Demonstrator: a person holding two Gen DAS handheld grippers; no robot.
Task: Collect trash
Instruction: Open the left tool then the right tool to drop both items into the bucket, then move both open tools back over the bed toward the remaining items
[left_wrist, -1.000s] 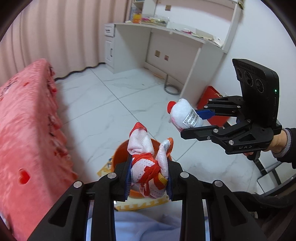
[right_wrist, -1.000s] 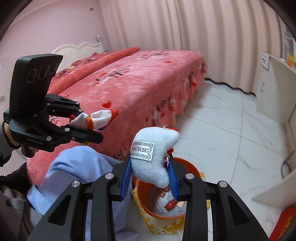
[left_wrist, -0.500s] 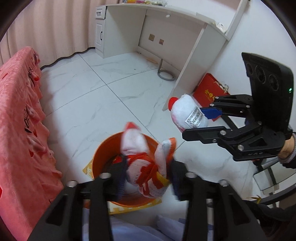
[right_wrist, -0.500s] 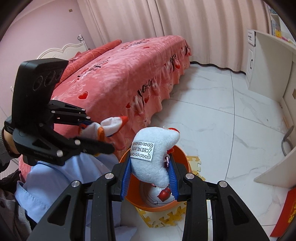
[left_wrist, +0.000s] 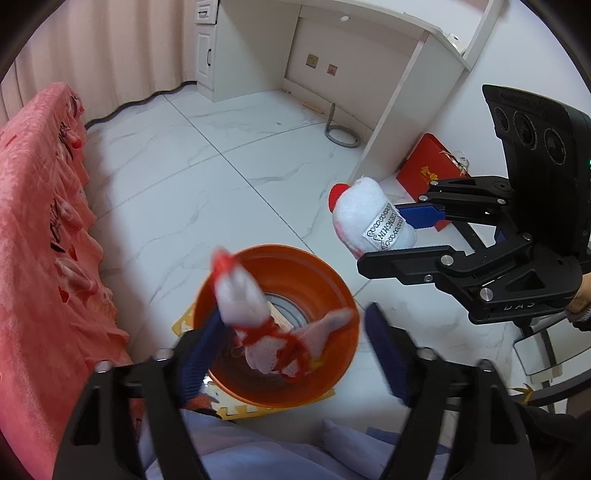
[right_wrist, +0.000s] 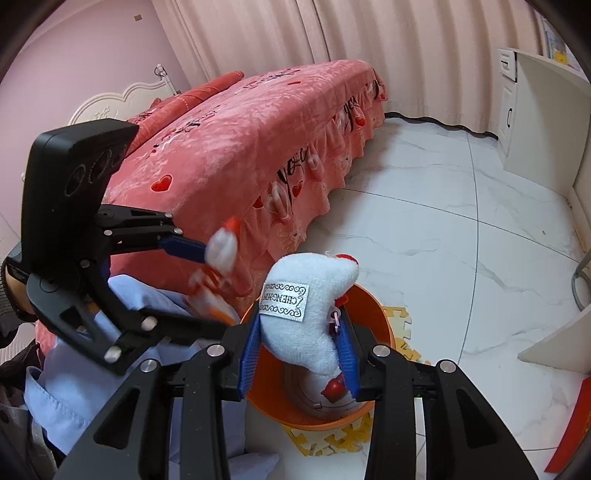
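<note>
Underfoot, white marble floor, pink bed

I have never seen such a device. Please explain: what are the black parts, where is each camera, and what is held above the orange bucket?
No robot is here: a person holds one black hand tool in each hand. Each tool carries a camera that looks along its two jaws, so each picture shows its own tool below and the other tool at the side. The left gripper has just been opening its jaws; a white toy with red yarn is blurred between them, no longer pressed, over the orange bucket. The right gripper is shut on a white plush toy with a label. The bucket stands on a yellow foam mat on the tiled floor, beside a pink bed.
</note>
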